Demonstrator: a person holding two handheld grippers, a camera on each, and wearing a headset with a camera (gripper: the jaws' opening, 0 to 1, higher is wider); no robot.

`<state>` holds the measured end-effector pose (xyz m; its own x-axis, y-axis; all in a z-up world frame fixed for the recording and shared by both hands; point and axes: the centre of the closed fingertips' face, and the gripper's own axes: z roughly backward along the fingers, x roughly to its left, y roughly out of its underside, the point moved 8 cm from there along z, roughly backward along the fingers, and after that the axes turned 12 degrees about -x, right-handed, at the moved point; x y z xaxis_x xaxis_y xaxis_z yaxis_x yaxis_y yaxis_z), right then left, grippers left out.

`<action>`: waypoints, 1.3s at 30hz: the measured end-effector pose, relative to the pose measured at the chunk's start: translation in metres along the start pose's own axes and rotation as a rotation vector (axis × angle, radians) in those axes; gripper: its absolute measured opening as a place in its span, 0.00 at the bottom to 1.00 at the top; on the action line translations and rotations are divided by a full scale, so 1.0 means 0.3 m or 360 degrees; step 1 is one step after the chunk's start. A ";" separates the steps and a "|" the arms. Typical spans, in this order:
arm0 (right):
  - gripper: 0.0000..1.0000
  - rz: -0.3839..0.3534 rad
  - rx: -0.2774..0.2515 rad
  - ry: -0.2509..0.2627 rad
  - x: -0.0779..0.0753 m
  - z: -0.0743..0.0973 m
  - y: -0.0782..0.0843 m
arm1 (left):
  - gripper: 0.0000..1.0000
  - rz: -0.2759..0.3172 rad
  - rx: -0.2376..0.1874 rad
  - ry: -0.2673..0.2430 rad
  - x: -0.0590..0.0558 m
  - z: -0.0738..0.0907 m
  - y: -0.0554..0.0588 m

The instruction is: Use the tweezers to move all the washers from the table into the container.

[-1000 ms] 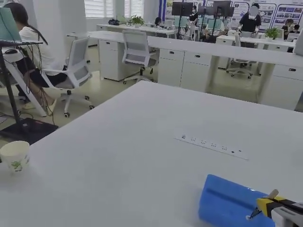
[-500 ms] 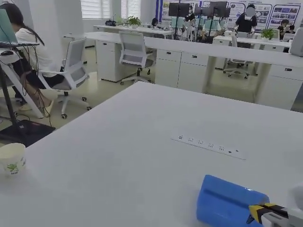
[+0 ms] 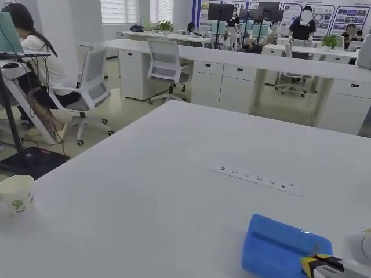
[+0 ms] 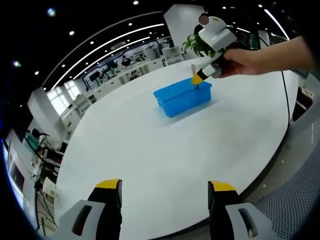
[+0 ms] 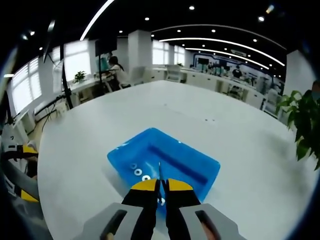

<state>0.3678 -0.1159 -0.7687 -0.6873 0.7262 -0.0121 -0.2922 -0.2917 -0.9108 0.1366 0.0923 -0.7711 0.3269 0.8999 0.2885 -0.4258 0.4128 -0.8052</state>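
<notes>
Directly ahead of and below the right gripper (image 5: 160, 186), the blue container (image 5: 192, 167) sits on the white table (image 5: 100, 120). This gripper's jaws are pressed nearly together, clamped on the tweezers (image 5: 160, 172). Their thin shaft runs forward from between the yellow tips and points down into the container. At least two pale washers (image 5: 135, 171) lie on the container floor, just left of the tweezer tip. Whether the tip touches one: cannot tell.

On the left gripper (image 4: 165, 187) the jaws are spread wide with nothing between them, bare tabletop beneath. Well ahead of it and to its right, a hand (image 4: 245, 60) holds the right gripper over the container's far corner.

Head view: the right gripper's yellow tip overlaps the container's near right corner. Beyond the container from that gripper lies a power strip (image 3: 258, 178). Far off to the gripper's left, near the table edge, a paper cup (image 3: 16, 194) stands upright. Past the table are office chairs (image 3: 168, 61) and a seated person (image 3: 40, 58).
</notes>
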 end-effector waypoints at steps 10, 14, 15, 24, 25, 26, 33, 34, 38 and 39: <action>0.02 -0.0016 -0.0017 0.0005 0.003 0.001 -0.003 | 0.67 0.0005 -0.0081 0.0091 -0.013 0.006 -0.020; 0.02 -0.0039 -0.0079 0.0003 0.005 0.025 -0.027 | 0.65 -0.0028 -0.0093 0.0183 -0.035 0.007 -0.026; 0.02 -0.0027 -0.0087 0.0003 0.005 0.030 -0.031 | 0.65 -0.0020 -0.0100 0.0208 -0.038 0.009 -0.031; 0.02 0.0010 -0.0266 -0.0058 0.044 0.126 -0.120 | 0.50 0.0083 -0.0220 0.0321 -0.030 0.017 -0.110; 0.02 0.0014 -0.0285 -0.0074 0.057 0.144 -0.133 | 0.48 0.0095 -0.0238 0.0333 -0.028 0.015 -0.127; 0.02 0.0019 -0.0299 -0.0087 0.066 0.155 -0.141 | 0.47 0.0100 -0.0254 0.0352 -0.027 0.014 -0.140; 0.02 0.0082 -0.0357 -0.0228 0.164 0.259 -0.170 | 0.41 0.0179 -0.0385 0.0443 -0.019 0.024 -0.251; 0.02 0.0086 -0.0356 -0.0239 0.175 0.273 -0.168 | 0.38 0.0198 -0.0407 0.0441 -0.018 0.027 -0.268; 0.02 0.0043 -0.0361 -0.0299 0.220 0.316 -0.161 | 0.31 0.0204 -0.0483 0.0471 -0.016 0.043 -0.320; 0.02 0.0044 -0.0357 -0.0304 0.235 0.329 -0.155 | 0.29 0.0214 -0.0501 0.0479 -0.015 0.045 -0.334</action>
<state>0.2672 -0.1126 -0.6865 -0.8121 0.5831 0.0202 -0.1317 -0.1495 -0.9799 0.1664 0.0488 -0.6848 0.5365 0.8427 0.0448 -0.2192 0.1905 -0.9569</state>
